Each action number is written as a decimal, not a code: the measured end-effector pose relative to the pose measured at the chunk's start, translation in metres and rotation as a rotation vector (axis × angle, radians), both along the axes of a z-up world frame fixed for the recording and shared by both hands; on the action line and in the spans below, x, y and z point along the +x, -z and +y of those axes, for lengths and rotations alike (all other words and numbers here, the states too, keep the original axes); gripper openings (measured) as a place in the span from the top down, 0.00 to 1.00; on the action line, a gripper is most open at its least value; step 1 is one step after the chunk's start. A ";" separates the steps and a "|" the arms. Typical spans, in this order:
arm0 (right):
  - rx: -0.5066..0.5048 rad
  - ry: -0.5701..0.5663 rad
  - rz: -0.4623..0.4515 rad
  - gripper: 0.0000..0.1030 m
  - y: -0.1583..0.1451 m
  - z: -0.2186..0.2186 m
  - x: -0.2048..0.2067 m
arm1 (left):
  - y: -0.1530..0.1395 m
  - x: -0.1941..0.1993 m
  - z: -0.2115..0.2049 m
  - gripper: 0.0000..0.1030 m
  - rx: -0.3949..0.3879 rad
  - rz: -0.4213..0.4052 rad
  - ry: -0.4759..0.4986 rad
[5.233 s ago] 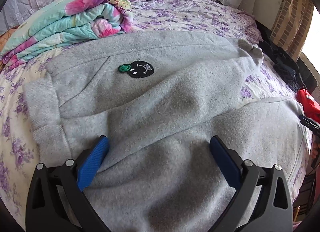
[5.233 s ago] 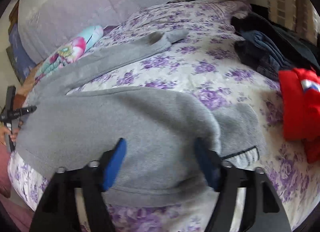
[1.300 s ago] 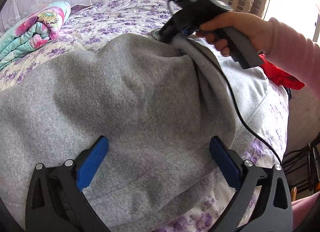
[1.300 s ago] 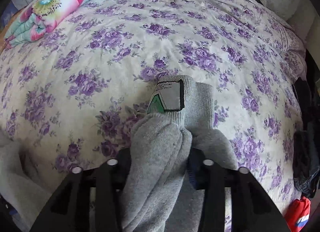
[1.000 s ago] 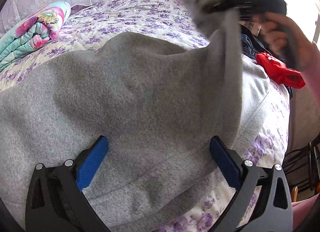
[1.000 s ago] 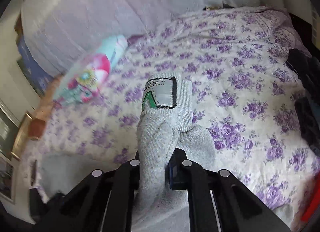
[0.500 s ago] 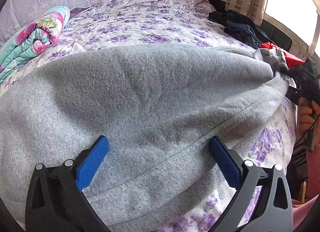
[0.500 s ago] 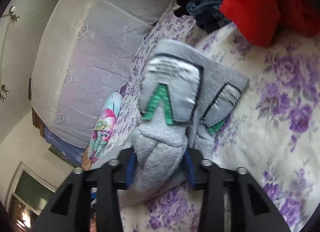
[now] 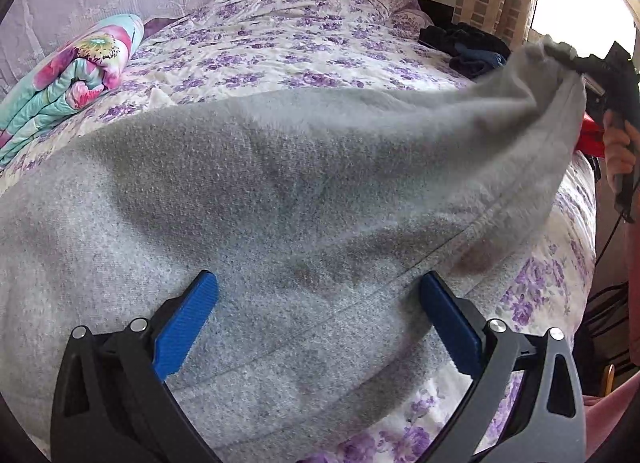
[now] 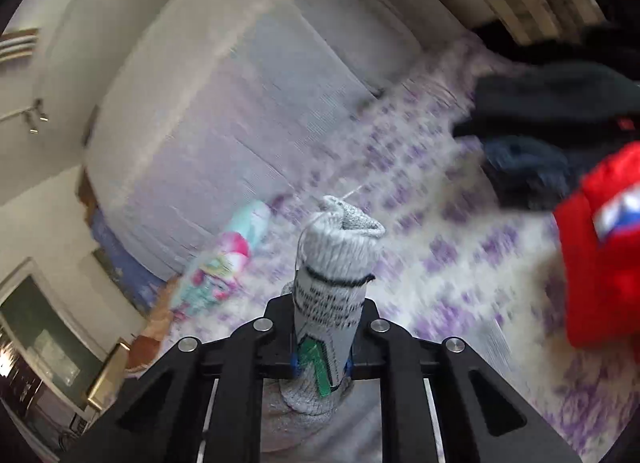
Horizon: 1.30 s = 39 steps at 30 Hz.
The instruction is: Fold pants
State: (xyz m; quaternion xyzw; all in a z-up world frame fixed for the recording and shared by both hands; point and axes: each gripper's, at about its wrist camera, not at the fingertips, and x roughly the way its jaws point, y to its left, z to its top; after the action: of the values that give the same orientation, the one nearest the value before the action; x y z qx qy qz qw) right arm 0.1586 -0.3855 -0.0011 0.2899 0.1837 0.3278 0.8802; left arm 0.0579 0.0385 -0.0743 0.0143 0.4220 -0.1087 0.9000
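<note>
Pants (image 9: 304,191): grey fleece pants are lying across the near part of the bed (image 9: 304,47), with one end being lifted off the bedspread at the far right, so the cloth is stretching into a raised, sloping sheet.

Cuff (image 10: 336,263): you are pinching the ribbed leg end with its sewn label in the right claw (image 10: 322,363); holding it by the very end is probably letting you carry the whole leg over in one sweep.

Right claw: its jaws are clenched on the bunched cuff, and the blurred background is suggesting quick motion.

Left claw (image 9: 318,317): you are holding it released, blue pads (image 9: 188,321) spread wide and lying on or just over the near part of the pants; it is probably pinning that part so the lift does not drag the garment. Whether the pads are pressing the cloth I cannot tell.

Fold: judging from the lifted end, you are working on a lengthwise fold, and the end is not yet laid down.

Surroundings: a rolled floral quilt (image 9: 68,75) is sitting at the far left, dark clothes (image 9: 464,43) and a red garment (image 10: 600,247) are lying at the far right, well apart from the near half.

Risk: a thick cuff may be slipping if you are pulling hard.
</note>
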 end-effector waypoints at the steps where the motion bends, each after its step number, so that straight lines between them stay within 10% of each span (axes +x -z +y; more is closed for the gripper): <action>1: 0.085 -0.024 -0.083 0.85 -0.006 -0.007 -0.004 | -0.001 -0.001 0.001 0.04 -0.009 -0.005 0.002; 4: 0.181 0.017 -0.111 0.75 0.015 -0.021 0.001 | -0.002 -0.003 0.003 0.04 -0.023 -0.010 -0.006; 8: -0.111 0.233 0.372 0.75 0.097 -0.028 0.038 | -0.002 -0.005 -0.001 0.04 -0.003 -0.013 0.001; 10: -0.024 0.222 0.335 0.69 0.093 -0.039 0.023 | -0.002 -0.005 -0.001 0.04 -0.001 -0.010 0.001; 15: -0.207 0.311 0.180 0.48 0.039 -0.025 -0.005 | -0.002 -0.003 -0.001 0.04 -0.003 -0.005 0.001; 20: -0.207 0.318 0.438 0.40 0.070 -0.021 -0.002 | -0.002 -0.003 -0.001 0.04 0.003 -0.010 -0.003; 23: -0.127 0.309 0.465 0.42 0.090 -0.025 -0.008 | -0.002 -0.003 0.000 0.04 0.005 -0.010 -0.002; 29: -0.206 0.221 0.368 0.92 0.067 -0.007 -0.012 | -0.002 -0.004 0.000 0.04 -0.001 -0.014 0.000; 36: -0.175 0.201 0.329 0.89 0.062 -0.031 -0.042 | -0.016 -0.028 0.022 0.04 -0.129 -0.059 0.044; 37: -0.234 0.226 0.407 0.69 0.081 -0.033 -0.038 | -0.016 -0.031 0.024 0.04 -0.130 -0.066 0.046; 39: -0.178 0.244 0.454 0.64 0.100 -0.041 -0.043 | -0.018 -0.037 0.025 0.04 -0.116 -0.074 0.053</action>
State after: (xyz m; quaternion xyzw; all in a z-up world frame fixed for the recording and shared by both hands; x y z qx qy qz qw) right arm 0.1154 -0.4269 -0.1016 0.2973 0.3682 0.1283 0.8715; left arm 0.0209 0.0638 -0.0559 -0.0226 0.3808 -0.1560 0.9111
